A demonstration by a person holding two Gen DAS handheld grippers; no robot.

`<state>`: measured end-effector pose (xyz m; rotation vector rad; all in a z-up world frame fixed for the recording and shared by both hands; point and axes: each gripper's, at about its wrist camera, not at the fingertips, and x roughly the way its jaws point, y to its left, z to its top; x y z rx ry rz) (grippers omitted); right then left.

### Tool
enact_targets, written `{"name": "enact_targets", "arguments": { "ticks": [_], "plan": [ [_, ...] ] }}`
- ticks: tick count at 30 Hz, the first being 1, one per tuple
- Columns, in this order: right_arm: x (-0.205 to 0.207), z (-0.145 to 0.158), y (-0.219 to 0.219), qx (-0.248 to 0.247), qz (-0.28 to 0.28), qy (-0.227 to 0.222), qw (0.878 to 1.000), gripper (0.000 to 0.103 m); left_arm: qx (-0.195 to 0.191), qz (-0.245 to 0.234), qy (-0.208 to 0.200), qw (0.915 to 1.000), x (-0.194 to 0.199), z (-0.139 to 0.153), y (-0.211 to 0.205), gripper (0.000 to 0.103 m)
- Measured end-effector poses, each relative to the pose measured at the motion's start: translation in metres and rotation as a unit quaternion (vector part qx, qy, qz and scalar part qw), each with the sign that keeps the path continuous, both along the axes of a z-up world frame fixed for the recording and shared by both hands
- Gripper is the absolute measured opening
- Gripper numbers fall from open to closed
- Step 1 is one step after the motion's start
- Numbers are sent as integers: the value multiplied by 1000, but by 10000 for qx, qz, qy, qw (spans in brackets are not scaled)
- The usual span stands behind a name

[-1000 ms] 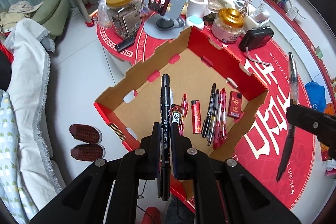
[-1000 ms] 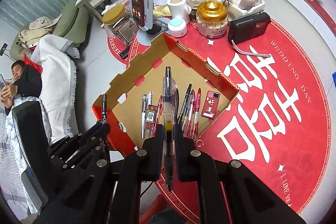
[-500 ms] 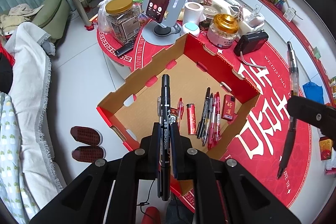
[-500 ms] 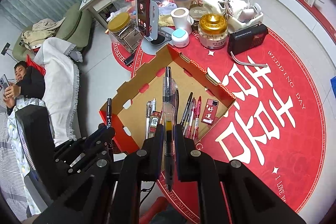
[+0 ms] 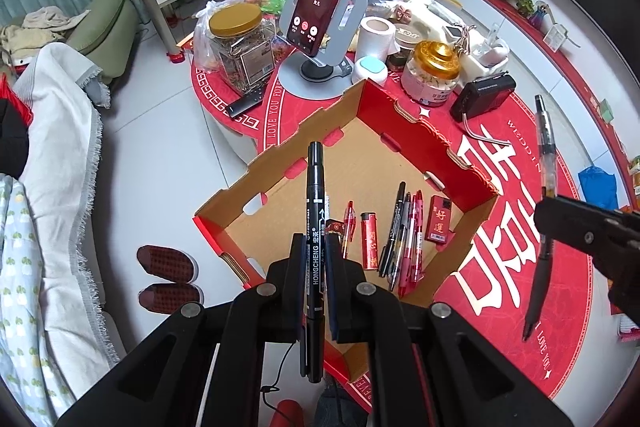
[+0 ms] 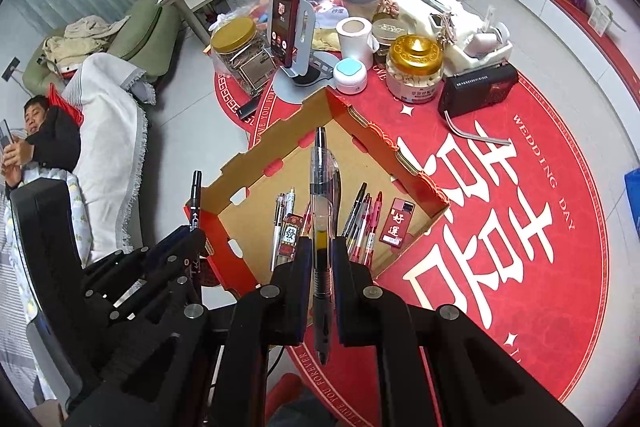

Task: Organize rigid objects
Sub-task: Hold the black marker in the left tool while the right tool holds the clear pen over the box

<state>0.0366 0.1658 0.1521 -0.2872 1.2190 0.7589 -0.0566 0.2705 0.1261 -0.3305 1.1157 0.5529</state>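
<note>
the round red counter carries an open cardboard box holding pens and lighters in a row. above the box's near edge, the left hand-held gripper is clamped on a black marker; beside it, the right hand-held gripper grips a clear gel pen, both pointing away.
</note>
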Motion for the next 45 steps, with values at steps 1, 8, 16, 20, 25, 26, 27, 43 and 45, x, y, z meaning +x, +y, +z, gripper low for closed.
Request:
{"name": "enact_targets", "arguments": {
  "ticks": [1, 8, 16, 20, 25, 26, 27, 43, 45],
  "plan": [
    [1, -2, 1, -17, 18, -3, 10000, 11, -5, 1, 16, 10000, 0, -2, 0, 9],
    [9, -24, 7, -174, 83, -15, 9998, 11, -65, 80, 170, 9998, 2, -23, 5, 9],
    [13, -50, 16, -328, 226, 3, 9992, 11, -139, 201, 306, 9992, 8, -50, 9, 9],
    [20, -64, 20, -339, 207, 51, 9992, 11, -138, 214, 358, 9990, 15, -61, 12, 9],
    [28, -80, 26, -354, 222, 48, 9991, 11, -109, 234, 395, 9989, 24, -77, 15, 9],
    [29, -83, 28, -359, 231, 46, 9991, 11, -110, 239, 410, 9988, 26, -80, 16, 9],
    [31, -86, 29, -365, 251, 38, 9990, 11, -111, 247, 417, 9988, 27, -83, 16, 9],
    [41, -119, 33, -466, 253, 112, 9985, 11, -121, 196, 533, 9983, 48, -115, 17, 9],
    [42, -120, 33, -468, 250, 113, 9985, 11, -115, 177, 542, 9983, 50, -116, 17, 9]
  ]
}}
